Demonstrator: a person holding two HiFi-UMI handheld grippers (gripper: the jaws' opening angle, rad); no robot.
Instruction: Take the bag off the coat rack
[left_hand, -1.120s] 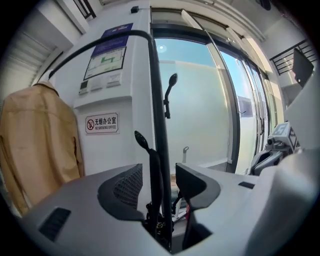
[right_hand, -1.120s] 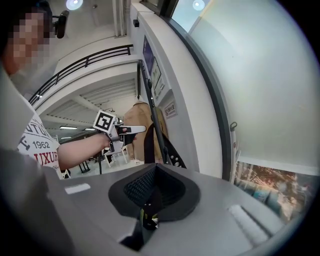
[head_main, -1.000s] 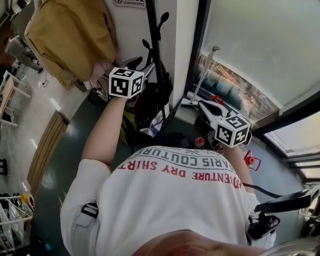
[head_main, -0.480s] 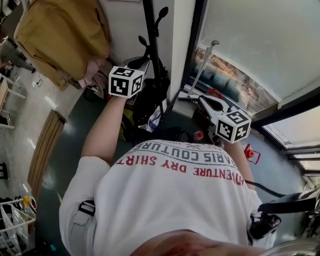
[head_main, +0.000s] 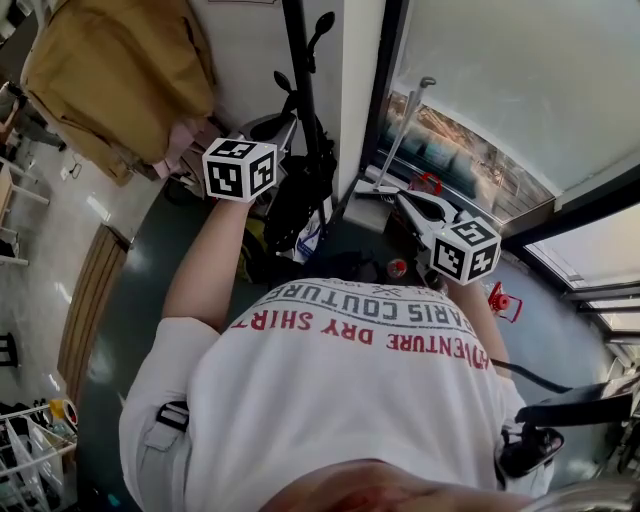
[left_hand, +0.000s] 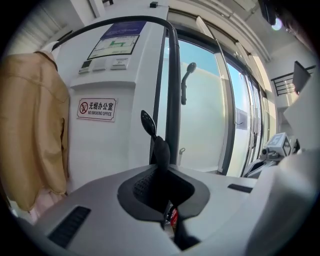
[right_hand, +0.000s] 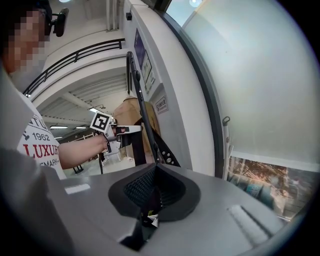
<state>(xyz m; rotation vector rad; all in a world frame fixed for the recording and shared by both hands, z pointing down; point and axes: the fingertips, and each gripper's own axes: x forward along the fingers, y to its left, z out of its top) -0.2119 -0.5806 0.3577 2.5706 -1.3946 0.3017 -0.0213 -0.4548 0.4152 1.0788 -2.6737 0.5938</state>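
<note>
A black coat rack pole (left_hand: 173, 90) with curved hooks (left_hand: 187, 75) stands against the white wall. A black bag (head_main: 300, 200) hangs low on it, in front of me. My left gripper (left_hand: 161, 167) is raised at the rack, shut on a thin black bag strap (left_hand: 161, 150) that rises from its pads toward a hook (left_hand: 147, 121). In the right gripper view the left gripper (right_hand: 127, 130) reaches the pole (right_hand: 142, 115). My right gripper (right_hand: 156, 172) hangs lower at the right, away from the rack, shut with nothing in it.
A tan jacket (head_main: 120, 80) hangs left of the rack. A no-smoking sign (left_hand: 97, 108) is on the wall. Glass doors (left_hand: 210, 115) with a dark frame are right of the pole. Small red items (head_main: 500, 322) and clutter lie on the floor by the window.
My left gripper's marker cube has shifted a little left and up at the rack. The right gripper has hardly moved.
</note>
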